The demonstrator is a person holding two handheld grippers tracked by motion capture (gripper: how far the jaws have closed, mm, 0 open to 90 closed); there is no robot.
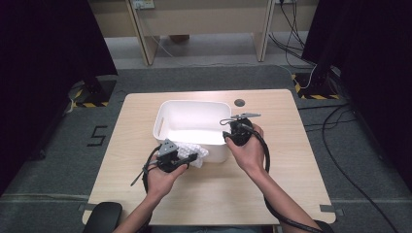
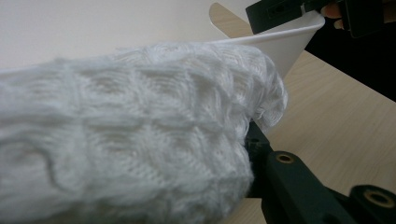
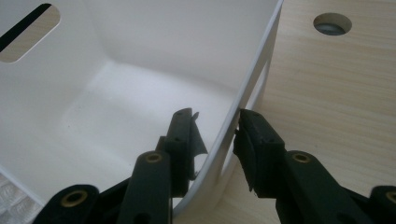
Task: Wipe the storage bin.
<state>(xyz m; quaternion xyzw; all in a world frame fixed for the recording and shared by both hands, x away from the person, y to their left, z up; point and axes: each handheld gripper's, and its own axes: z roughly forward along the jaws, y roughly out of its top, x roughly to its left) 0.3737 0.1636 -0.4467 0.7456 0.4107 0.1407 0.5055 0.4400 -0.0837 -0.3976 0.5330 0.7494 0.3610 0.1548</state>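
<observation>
Left tool (image 1: 187, 159): closed on white knitted cloth (image 1: 193, 153), held at the near wall of the white bin (image 1: 165, 114), near its left corner. In the left tool view the cloth (image 2: 130, 140) covers most of the frame; one jaw shows at lower right, the other is hidden behind the knit. The cloth's full outline is cut off there, and in the high view it is a small bunched lump, so its long axis is hard to make out; it seems to run along the bin's near wall, from the tool toward the right.

Right tool (image 1: 232, 130): jaws straddle the bin's right wall (image 3: 243, 93), one inside, one outside. The right tool view shows a slight gap on the inner side; whether the pads press the wall I cannot tell. That view also shows a slot handle in the bin wall and a round grommet hole (image 3: 332, 23) in the surface (image 1: 291, 160). Bin sits toward the far edge of the surface, centred.
</observation>
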